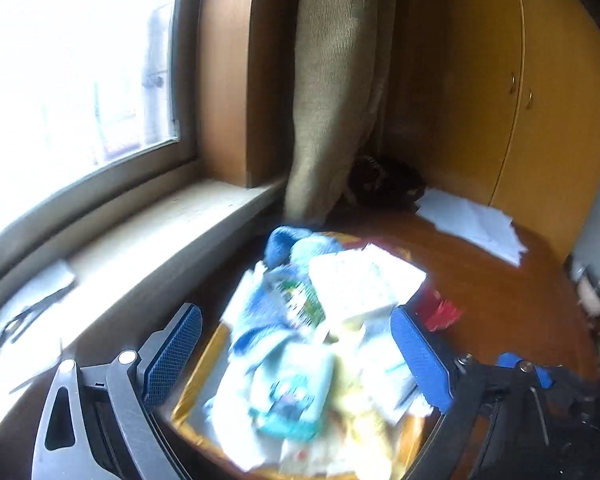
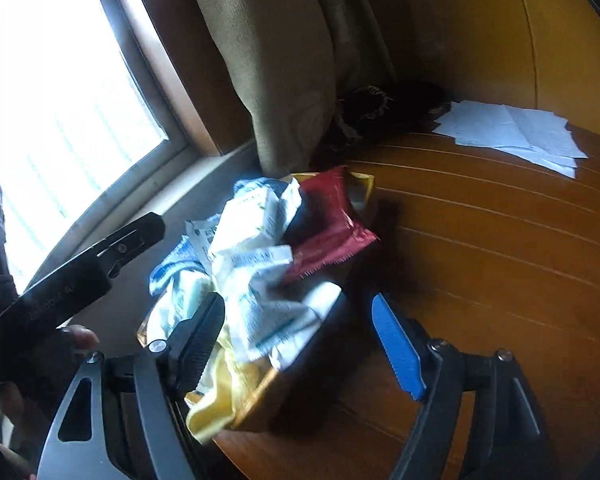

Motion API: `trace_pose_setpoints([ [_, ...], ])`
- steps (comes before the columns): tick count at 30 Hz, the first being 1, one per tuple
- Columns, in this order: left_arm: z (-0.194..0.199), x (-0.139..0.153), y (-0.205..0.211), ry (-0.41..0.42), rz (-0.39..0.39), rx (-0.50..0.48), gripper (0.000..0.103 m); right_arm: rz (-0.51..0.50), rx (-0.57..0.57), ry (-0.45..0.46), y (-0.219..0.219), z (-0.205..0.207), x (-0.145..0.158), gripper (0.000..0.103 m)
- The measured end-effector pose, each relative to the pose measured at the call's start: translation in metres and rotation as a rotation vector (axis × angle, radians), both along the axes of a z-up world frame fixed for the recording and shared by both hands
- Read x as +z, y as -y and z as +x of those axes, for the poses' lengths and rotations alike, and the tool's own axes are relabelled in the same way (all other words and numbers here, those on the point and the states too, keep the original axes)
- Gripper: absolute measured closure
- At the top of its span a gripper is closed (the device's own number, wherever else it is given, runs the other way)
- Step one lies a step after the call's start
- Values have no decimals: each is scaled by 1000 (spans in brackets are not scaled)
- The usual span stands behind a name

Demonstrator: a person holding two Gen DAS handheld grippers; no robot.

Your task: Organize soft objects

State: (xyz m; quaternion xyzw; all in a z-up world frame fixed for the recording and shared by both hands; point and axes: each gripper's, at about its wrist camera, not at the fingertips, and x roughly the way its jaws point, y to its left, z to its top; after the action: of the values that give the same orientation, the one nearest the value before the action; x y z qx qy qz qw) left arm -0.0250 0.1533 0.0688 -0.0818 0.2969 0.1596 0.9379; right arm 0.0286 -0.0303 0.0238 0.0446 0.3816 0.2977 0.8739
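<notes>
A heap of soft packets (image 1: 340,292) fills a shallow gold box (image 1: 196,364) on a wooden table; the left wrist view is blurred. The heap holds white and pale-blue packs, a blue cloth (image 1: 284,244) and a red packet (image 1: 436,312). My left gripper (image 1: 294,316) is open, with its blue pads wide on either side of the heap and touching nothing. In the right wrist view my right gripper (image 2: 296,300) is open at the near end of the heap (image 2: 256,248), its blue pad (image 2: 396,344) over bare table. The red packet (image 2: 332,220) lies on the far side.
A beige curtain (image 1: 332,100) hangs behind the box, with a dark cloth (image 1: 384,184) at its foot. White papers (image 1: 472,224) lie at the table's far right by a wooden wardrobe (image 1: 540,80). The windowsill (image 1: 140,240) on the left carries scissors (image 1: 24,316). A hand (image 2: 76,336) holds the left gripper's body.
</notes>
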Motion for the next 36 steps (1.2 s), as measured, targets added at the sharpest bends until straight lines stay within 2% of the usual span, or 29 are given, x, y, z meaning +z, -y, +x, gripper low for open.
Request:
trace_pose_setpoints([
  [2,-15,-4,7,-15,48,22,6,-36,-20,8,3,-13,-5,27],
  [6,-35,-16,15,-79,32,7,6,-87,2,17,4,-40,-9,27],
  [10,-50,-20,19,-94,15,8,6,-36,46,-27,5,-55,-7,27],
  [15,-65,-13,18,-71,-8,24,6,-30,43,14,4,-73,9,27],
  [23,-75,-13,7,-64,-12,55,6,-74,24,49,3,-80,15,27],
  [27,-77,-18,-2,-68,-30,68,6,-81,6,38,1,-75,15,27],
  [36,-60,-35,-8,-102,-35,57,6,-118,-3,31,-13,-65,4,27],
])
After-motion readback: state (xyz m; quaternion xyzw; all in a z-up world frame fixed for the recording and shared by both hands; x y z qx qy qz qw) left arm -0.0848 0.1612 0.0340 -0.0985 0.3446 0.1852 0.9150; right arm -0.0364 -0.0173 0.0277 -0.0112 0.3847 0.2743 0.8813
